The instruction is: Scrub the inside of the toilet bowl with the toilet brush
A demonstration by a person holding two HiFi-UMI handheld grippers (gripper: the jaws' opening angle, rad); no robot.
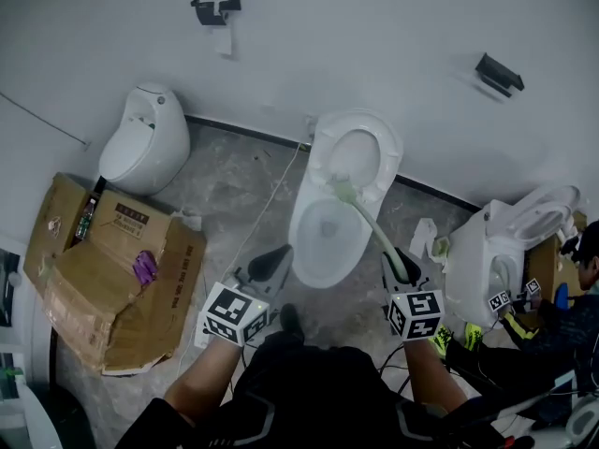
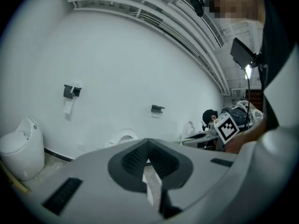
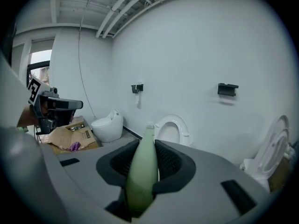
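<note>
lower right, the right gripper pinches the toilet brush by its tail; the left gripper sits pressed together, empty. that long lever may twist loose against the toilet bowl.

**Left jaws together before a white wall**

The left gripper fills the lower frame, its dark ribbed pads meeting with nothing between them. Beyond it rises a plain white wall. A black holder with white paper hangs on the wall at the left, and a second black fixture sits further right. A white toilet stands on the floor at the left edge. A raised toilet seat shows just above the gripper. At the right is a marker cube.
</note>
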